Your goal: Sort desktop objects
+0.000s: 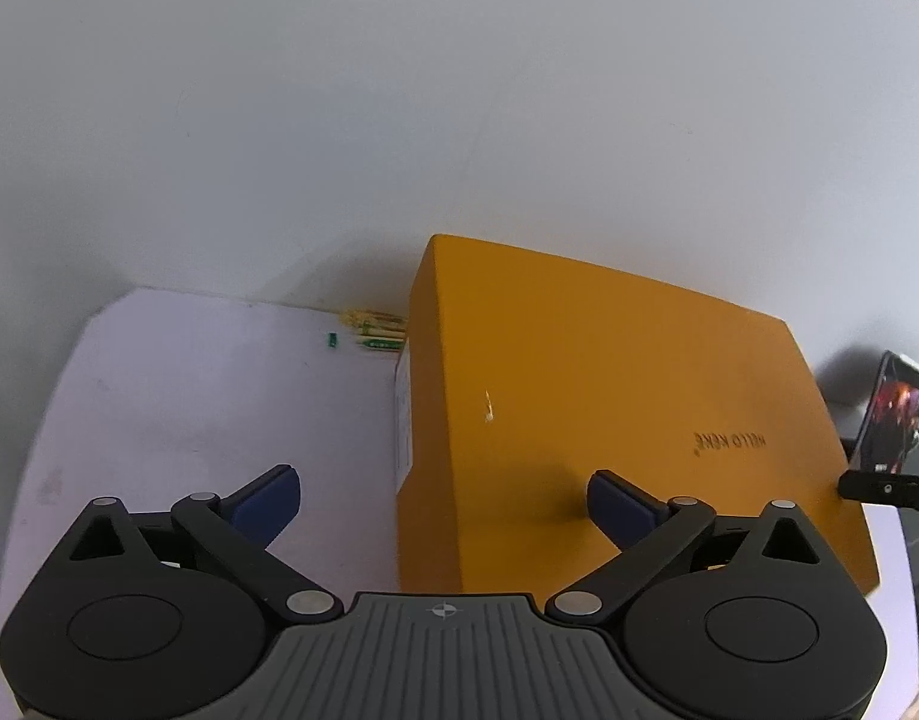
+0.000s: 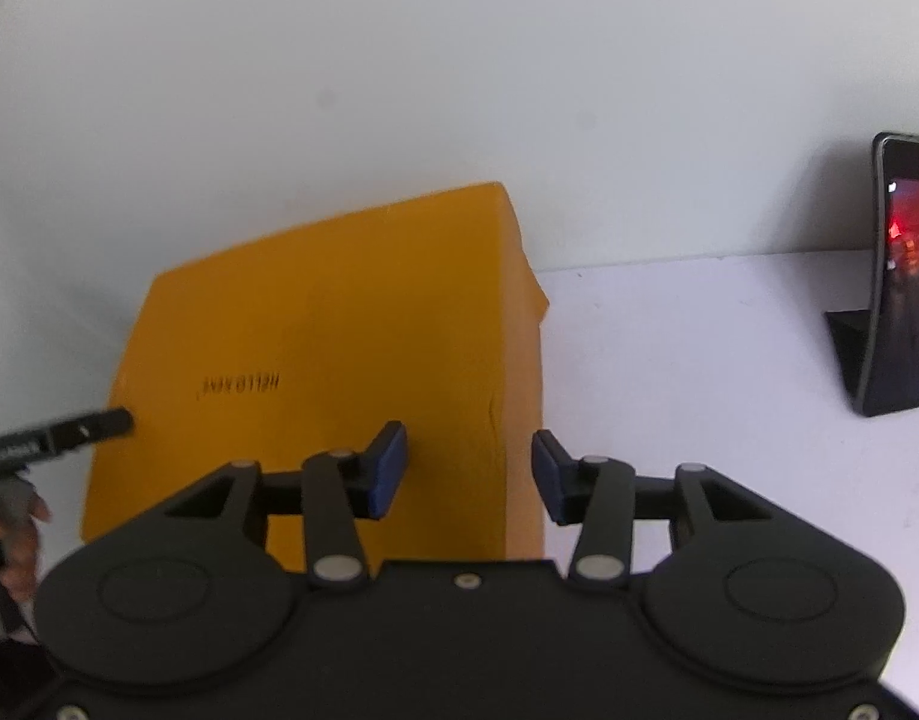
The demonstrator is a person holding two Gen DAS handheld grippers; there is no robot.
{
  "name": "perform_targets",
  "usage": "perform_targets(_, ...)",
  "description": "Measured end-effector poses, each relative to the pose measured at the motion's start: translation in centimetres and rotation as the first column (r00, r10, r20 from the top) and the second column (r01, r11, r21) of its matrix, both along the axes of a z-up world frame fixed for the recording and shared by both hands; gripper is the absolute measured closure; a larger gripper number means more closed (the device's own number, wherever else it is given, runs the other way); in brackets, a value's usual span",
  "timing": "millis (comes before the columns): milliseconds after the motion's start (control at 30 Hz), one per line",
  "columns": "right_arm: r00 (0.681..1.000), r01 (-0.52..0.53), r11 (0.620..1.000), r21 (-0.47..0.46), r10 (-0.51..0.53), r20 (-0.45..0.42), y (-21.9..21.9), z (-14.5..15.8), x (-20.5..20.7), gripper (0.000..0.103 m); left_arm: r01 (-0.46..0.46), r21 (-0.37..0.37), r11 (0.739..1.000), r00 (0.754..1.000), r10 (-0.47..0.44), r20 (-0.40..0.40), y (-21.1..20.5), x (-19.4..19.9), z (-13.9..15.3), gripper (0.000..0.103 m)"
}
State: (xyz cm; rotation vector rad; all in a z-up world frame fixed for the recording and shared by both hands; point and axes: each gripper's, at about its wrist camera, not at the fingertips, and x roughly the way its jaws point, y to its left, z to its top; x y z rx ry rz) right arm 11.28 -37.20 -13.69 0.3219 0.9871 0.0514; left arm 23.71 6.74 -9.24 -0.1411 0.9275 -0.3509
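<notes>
1. Two grippers are hovering over one orange box [image 1: 609, 408], which is sitting on the white counter [image 1: 189, 408] against the pale wall.
2. Left gripper [image 1: 444, 507] is standing with jaws spread wide, nothing between the blue pads [image 1: 267, 507]; it is straddling the box's left edge, one pad over bare counter, the other over the lid.
3. Small yellow and green items [image 1: 378, 330] are lying on the counter just beside the box's far left corner; too small to identify.
4. Right gripper [image 2: 468, 471] is holding its jaws partly apart, empty, straddling the box's right edge.
5. A phone [image 2: 906, 276] is leaning upright on a dark stand, well apart to the right of the box.
</notes>
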Motion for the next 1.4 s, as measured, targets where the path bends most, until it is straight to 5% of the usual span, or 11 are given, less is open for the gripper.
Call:
perform_targets(267, 1.0, -0.022, 0.999, -0.032, 0.021, -0.022, 2.6, -1.1, -5.0, 0.043, -0.007, -0.17, 0.985, 0.999, -0.002, -0.054, 3.9, -6.5, 1.5, 0.002)
perform_targets(500, 0.989, -0.129, 0.986, -0.11, 0.119, -0.093, 4.6, -3.6, -4.3, 0.066, -0.011, -0.145, 0.989, 0.999, 0.003, -0.055, 4.1, -12.0, 2.7, 0.002)
perform_targets(800, 0.983, -0.179, 0.976, -0.123, 0.174, -0.054, 2.6, -2.6, -2.3, 0.066, -0.093, -0.122, 0.988, 0.996, 0.091, -0.017, -0.7, -17.6, 5.8, 0.001)
perform_targets(1000, 0.965, -0.253, 0.956, -0.151, 0.26, 0.027, 2.0, 1.1, -5.7, 0.042, -0.187, -0.083, 0.979, 0.982, 0.188, 0.009, -4.1, -20.2, 8.0, 0.0)
perform_targets(1133, 0.95, -0.284, 0.941, -0.186, 0.302, 0.079, 2.0, 5.0, -9.4, 0.007, -0.251, -0.011, 0.968, 0.968, 0.251, -0.007, -6.3, -21.1, 8.9, 0.0)
perform_targets(1233, 0.934, -0.307, 0.931, -0.199, 0.335, 0.127, 2.0, 8.3, -11.6, 0.0, -0.305, 0.053, 0.951, 0.951, 0.307, -0.04, -8.2, -22.0, 9.7, 0.0)
perform_targets(1400, 0.946, -0.291, 0.936, -0.198, 0.312, 0.087, 2.7, 10.2, -12.3, 0.0, -0.338, 0.197, 0.92, 0.936, 0.351, -0.034, -10.3, -23.2, 10.3, 0.0)
